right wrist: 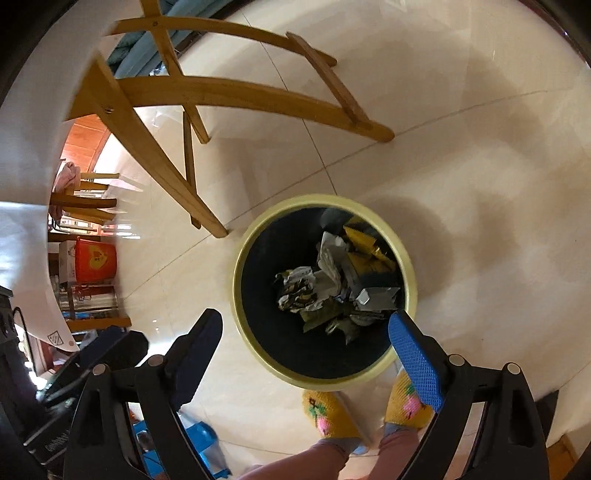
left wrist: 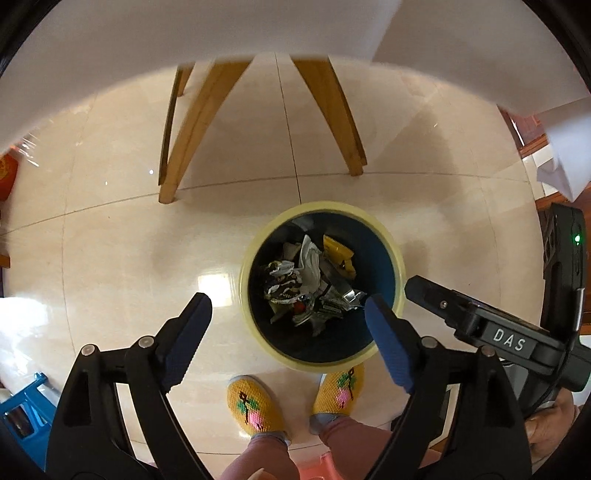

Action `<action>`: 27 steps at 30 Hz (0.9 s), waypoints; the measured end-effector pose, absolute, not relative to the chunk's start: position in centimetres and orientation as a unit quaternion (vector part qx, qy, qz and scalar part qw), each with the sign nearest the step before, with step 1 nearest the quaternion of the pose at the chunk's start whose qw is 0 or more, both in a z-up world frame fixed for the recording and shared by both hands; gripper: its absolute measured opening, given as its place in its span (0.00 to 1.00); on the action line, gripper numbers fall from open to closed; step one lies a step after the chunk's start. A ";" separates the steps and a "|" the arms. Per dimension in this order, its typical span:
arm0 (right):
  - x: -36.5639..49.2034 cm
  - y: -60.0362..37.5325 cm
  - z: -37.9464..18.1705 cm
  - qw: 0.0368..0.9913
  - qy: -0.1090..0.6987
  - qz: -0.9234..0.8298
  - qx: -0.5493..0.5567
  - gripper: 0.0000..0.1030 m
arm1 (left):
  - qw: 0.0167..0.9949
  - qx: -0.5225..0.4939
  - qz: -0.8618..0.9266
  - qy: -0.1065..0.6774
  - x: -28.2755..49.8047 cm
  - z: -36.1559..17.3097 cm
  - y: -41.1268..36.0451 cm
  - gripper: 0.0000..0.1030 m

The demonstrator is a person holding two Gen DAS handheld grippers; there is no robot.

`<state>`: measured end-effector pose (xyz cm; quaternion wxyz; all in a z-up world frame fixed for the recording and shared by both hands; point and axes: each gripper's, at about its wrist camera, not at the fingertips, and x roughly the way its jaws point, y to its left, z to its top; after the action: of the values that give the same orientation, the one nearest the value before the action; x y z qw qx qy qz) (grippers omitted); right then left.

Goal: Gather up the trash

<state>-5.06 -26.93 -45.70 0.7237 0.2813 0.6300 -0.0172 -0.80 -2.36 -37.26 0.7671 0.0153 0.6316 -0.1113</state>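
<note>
The bin (left wrist: 320,286) serves as landmark: a round, dark-walled container with a pale yellow rim, standing on the tiled floor (left wrist: 110,240) just in front of the person's yellow embroidered slippers (left wrist: 255,408).

Left of the bin's centre, the left gripper (left wrist: 288,321) hangs above it with its fingers (left wrist: 186,341) spread wide and nothing between them. Over the bin's right side the right gripper (right wrist: 306,343) looks down into the opening, its fingers (right wrist: 415,360) likewise wide apart and empty.

The trash (left wrist: 310,282) lies inside the bin, heaped on the bottom: crumpled printed wrappers on the left of the heap, a white tissue-like wad in the middle, a yellow sachet and silvery foil packets toward the right. All of it looks light, soft and crushable; the foil and glossy film would likely be slippery, so any such piece is best pinched across a crumpled fold or a sealed edge, not a flat face. The heap fills only the bottom of the bin.

Beyond the bin stand the wooden legs (left wrist: 192,125) of the white counter (left wrist: 147,33).
</note>
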 end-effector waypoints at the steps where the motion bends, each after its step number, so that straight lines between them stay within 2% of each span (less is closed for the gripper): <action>1: -5.2 -26.9 -45.1 0.728 0.627 -0.016 0.275 0.90 | 0.770 0.016 -0.112 0.628 -0.9 -36.6 -2.2 0.80; 11: -6.2 -25.9 -36.4 0.764 0.606 0.002 0.222 0.90 | 0.790 0.018 -0.117 0.602 -2.5 -28.8 -2.8 0.80; 27: -7.0 -24.5 -18.0 0.804 0.575 0.023 0.152 0.90 | 0.825 0.016 -0.082 0.559 -3.4 -12.8 -1.5 0.80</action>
<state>-6.97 -24.49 -18.05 0.8039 0.1520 0.5746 0.0229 -3.43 -1.50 -12.78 0.8251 0.0161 0.5588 -0.0818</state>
